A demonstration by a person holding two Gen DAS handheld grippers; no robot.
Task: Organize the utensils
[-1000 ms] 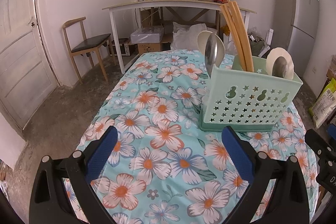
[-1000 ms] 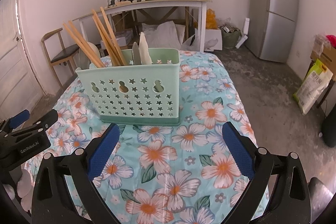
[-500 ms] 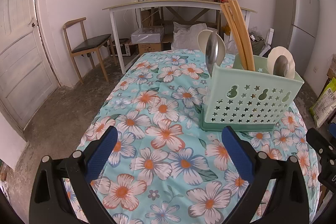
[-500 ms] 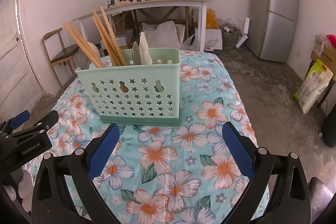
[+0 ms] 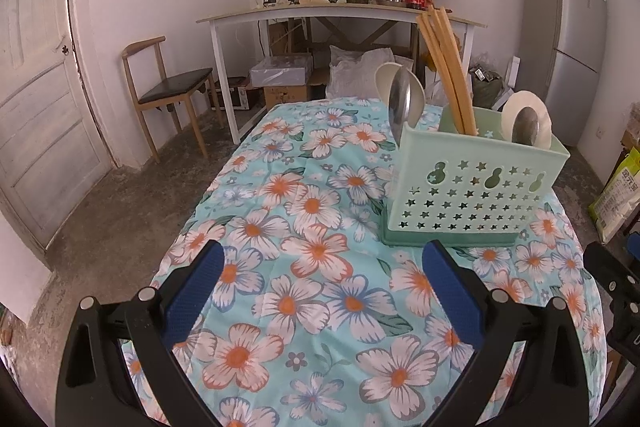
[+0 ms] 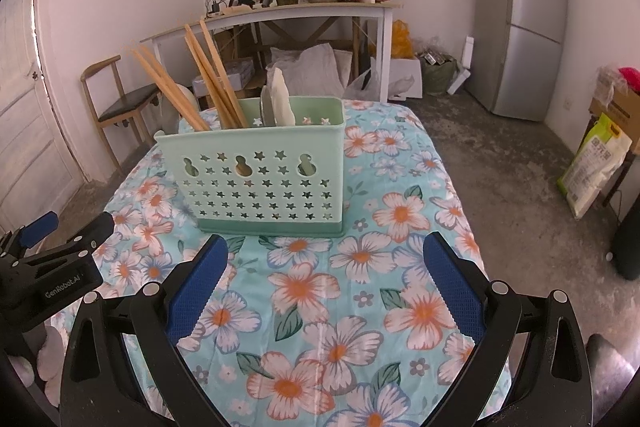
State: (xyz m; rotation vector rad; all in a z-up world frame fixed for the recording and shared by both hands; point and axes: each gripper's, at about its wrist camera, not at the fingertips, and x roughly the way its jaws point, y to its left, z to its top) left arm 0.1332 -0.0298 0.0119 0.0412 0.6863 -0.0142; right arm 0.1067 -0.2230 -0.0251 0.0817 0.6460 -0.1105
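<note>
A mint-green utensil caddy (image 5: 472,187) (image 6: 264,179) with star cut-outs stands upright on the floral tablecloth (image 5: 312,267). Wooden chopsticks (image 5: 448,67) (image 6: 212,79) lean out of its middle section. A steel spoon and a white spoon (image 5: 402,99) rise from its left end in the left wrist view, and another pair (image 5: 526,123) from its right end. My left gripper (image 5: 322,291) hovers open over the cloth, short of the caddy and to its left. My right gripper (image 6: 326,287) is open just before the caddy's front wall. Both hold nothing.
The table's edges drop to a concrete floor (image 6: 500,163) on both sides. Behind stand a white work table (image 5: 340,15) loaded with clutter, a wooden chair (image 5: 168,95), a grey fridge (image 6: 520,19) and boxes. The left gripper's body (image 6: 52,267) shows at the right view's left edge.
The left view has drifted slightly, so the caddy sits a little farther right and away. The right view barely shifts. Both grippers stay open and empty.
</note>
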